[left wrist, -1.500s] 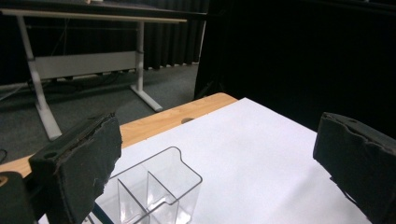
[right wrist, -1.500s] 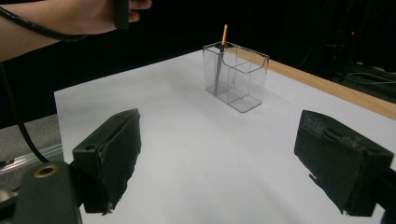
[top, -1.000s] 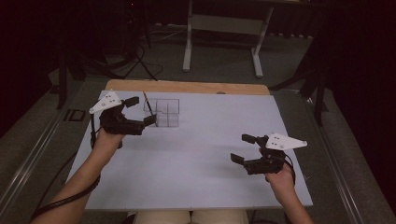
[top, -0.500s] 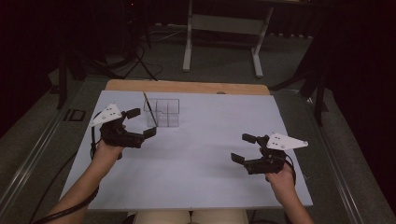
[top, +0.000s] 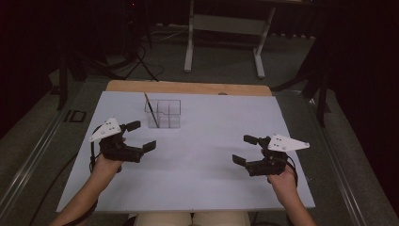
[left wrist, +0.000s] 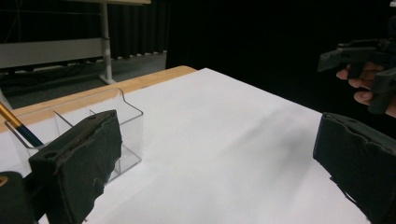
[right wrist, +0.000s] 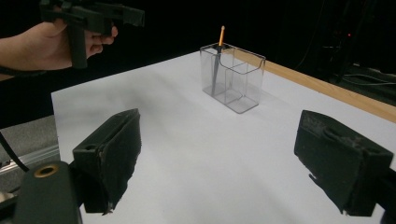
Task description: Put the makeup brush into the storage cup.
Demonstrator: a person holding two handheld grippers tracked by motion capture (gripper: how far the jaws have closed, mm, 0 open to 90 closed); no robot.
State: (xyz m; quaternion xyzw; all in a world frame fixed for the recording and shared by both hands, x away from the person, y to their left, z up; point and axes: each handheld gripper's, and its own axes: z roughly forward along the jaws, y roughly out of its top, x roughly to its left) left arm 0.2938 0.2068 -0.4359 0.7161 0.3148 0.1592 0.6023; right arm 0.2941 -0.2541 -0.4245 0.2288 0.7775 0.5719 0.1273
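A clear plastic organiser [top: 163,113] with several compartments stands on the white table top [top: 197,155] toward the back left. A thin pencil [top: 151,109] leans in its left compartment, orange end up; the organiser [right wrist: 232,77] and pencil [right wrist: 218,56] also show in the right gripper view, and the organiser [left wrist: 84,122] sits at the left of the left gripper view. My left gripper [top: 141,135] hovers in front and to the left of the organiser, open and empty. My right gripper [top: 244,149] rests at the front right, open and empty.
A wooden strip [top: 188,88] borders the table's far edge. Beyond it a desk frame with white legs [top: 223,33] stands on a dark floor, with cables [top: 141,61] at the left. The surroundings are dark.
My left gripper has pulled back from the organiser toward the front left of the table, leaving the pencil standing in it. The right gripper has stayed put.
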